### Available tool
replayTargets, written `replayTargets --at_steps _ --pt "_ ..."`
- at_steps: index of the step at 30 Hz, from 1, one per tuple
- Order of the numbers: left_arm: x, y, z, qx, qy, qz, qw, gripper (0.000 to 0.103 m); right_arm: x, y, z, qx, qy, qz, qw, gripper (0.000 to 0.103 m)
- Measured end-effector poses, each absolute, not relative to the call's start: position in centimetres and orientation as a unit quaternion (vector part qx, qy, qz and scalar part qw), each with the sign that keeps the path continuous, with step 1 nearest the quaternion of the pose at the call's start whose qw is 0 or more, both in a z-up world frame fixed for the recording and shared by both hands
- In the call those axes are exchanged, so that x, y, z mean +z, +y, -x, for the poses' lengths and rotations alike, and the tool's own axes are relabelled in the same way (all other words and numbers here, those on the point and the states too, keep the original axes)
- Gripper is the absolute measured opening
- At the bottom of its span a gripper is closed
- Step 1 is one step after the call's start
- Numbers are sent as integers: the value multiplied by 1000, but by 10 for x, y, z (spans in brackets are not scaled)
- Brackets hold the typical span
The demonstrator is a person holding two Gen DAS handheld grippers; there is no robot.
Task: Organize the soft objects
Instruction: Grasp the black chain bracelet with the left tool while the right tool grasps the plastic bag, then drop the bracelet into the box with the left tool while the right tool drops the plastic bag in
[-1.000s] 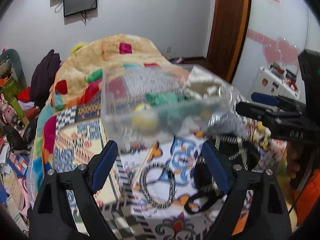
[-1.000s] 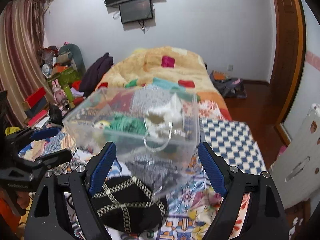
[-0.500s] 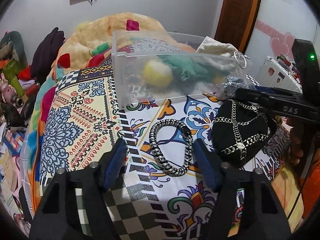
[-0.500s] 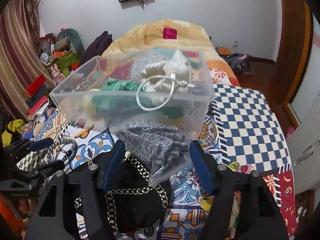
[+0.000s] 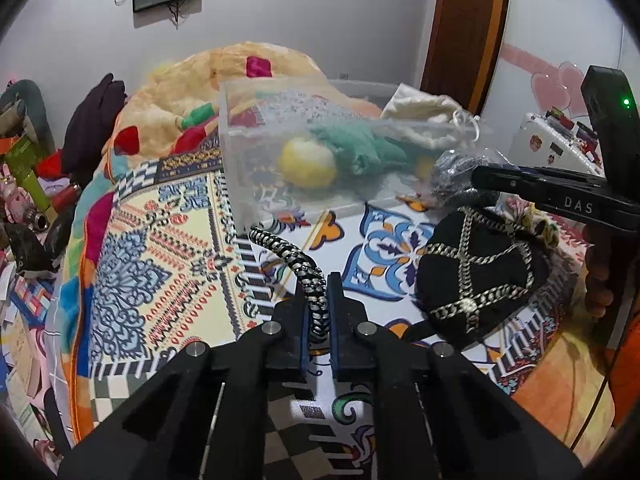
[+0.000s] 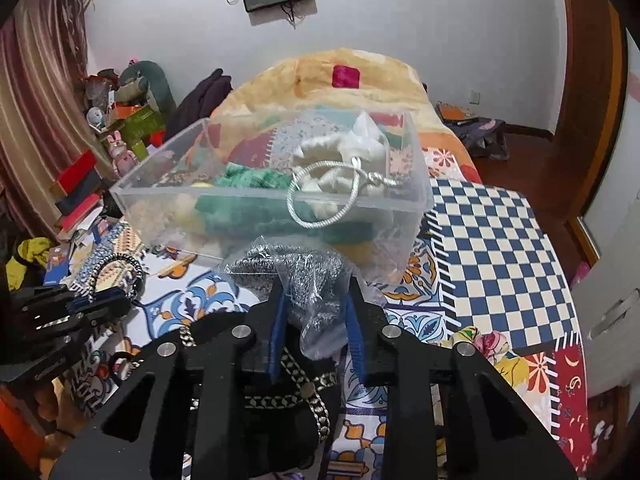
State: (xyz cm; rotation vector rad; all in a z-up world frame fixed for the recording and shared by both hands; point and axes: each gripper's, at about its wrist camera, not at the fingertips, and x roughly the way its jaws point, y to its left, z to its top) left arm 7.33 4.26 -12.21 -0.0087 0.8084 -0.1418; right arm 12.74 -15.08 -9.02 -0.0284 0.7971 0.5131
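- My left claw (image 5: 318, 312) is clamped on the braided band (image 5: 298, 264); the band rises from between the pads and arcs up and left, its far end lying near the bin's near-left corner.
- My right claw (image 6: 314, 308) pinches a clear bag of grey knit (image 6: 298, 268), which bulges up out of the pads and nearly touches the bin's front wall.
- The bin (image 6: 256, 204) sits straight ahead of both claws on the bed (image 6: 492, 248), its long side running across my view, already holding a yellow ball (image 5: 306, 160), green cloth (image 6: 248, 184) and a cream pouch (image 6: 344, 152).
- I judge the right claw nearer: its bag only needs lifting over the front rim; the band must travel forward and right.
- The black cap (image 5: 480, 276) lies right of the left claw, under the right one, not yet gripped.
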Motion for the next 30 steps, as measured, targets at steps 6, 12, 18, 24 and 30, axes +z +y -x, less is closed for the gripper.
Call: replayTargets --at_steps 6,12,18,24,30 --pt "-101 44 -70 -76 367 10 927 7 -75 -152 -119 264 359 17 895 21" --pt "-72 40 -78 -80 328 7 941 7 -60 -142 -111 282 334 23 899 21" --pt "-48 34 -94 -78 296 4 952 7 -38 -137 -109 287 300 27 909 21" --pt "-40 35 -121 -73 290 9 954 7 -23 -130 -124 279 276 24 920 21" --pt "-49 34 -148 -73 309 15 948 7 -27 -118 -145 268 287 25 919 21"
